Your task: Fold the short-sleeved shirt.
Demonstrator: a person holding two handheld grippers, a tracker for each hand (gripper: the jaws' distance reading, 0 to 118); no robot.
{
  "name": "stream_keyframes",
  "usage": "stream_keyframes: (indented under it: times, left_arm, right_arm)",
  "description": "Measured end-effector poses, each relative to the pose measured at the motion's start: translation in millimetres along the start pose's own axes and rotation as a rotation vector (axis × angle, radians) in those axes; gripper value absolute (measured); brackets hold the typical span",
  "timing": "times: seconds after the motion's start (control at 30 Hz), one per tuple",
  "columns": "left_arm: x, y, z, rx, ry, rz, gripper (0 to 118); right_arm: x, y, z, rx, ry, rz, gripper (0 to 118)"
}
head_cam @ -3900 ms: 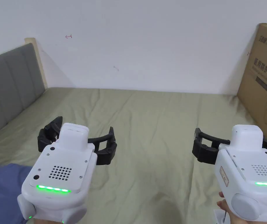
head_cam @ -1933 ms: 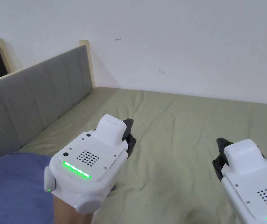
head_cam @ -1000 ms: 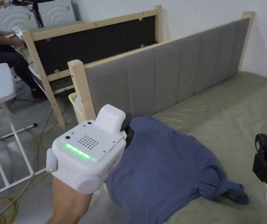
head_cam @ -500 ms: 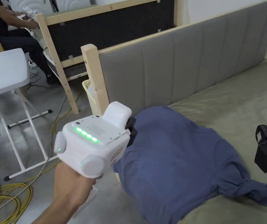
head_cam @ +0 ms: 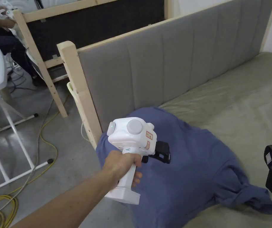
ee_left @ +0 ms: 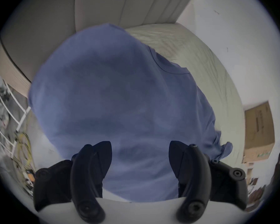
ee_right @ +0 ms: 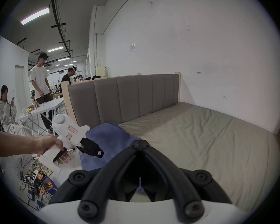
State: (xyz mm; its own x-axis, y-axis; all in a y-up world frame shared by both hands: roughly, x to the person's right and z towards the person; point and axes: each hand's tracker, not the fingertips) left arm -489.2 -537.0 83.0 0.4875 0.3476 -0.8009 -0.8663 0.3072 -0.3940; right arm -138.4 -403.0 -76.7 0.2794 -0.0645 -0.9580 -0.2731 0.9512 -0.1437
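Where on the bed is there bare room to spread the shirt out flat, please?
The olive mattress is bare from the grey headboard across to the far wall. The near corner is crowded: the blue shirt lies bunched there, spilling over the edge.

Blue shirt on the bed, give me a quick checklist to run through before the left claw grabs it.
1. Left claw open: ok, its jaws stand apart in the left gripper view.
2. Left claw over the blue short-sleeved cotton shirt: ok; whether it touches, cannot tell.
3. Shirt spread flat: not ok; it lies rumpled, one part bunched by the near bed edge.
4. Shirt fully on the olive-green bed sheet: not ok, one side hangs over the corner beside the grey padded headboard.
5. Right claw ready to grasp: not ok, its jaws are together and empty.
6. Collar located: ok.
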Motion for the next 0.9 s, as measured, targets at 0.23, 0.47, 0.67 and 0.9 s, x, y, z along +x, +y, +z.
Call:
stream_keyframes:
  times: [0.23,0.47,0.67,0.9]
  left_arm:
    - [19.6,12.1,-41.0,-0.082,-0.017,-0.073,82]
    - [35.2,12.2,-57.8,-0.128,0.079,-0.173,74]
    - [43.3,11.4,-52.0,-0.114,0.124,-0.234,19]
    - [10.1,22.3,-50.0,-0.066,-0.074,-0.107,0]
  right_arm:
    - [17.1,-8.9,-2.8,-0.029,-0.021,-0.001,0]
    - [25.2,-15.2,-3.7,-0.046,-0.028,-0.002,0]
    - [25.9,-18.5,-4.0,-0.057,-0.027,0.018,0]
    - [37.2,-23.7,-4.0,-0.056,-0.039,0.017,0]
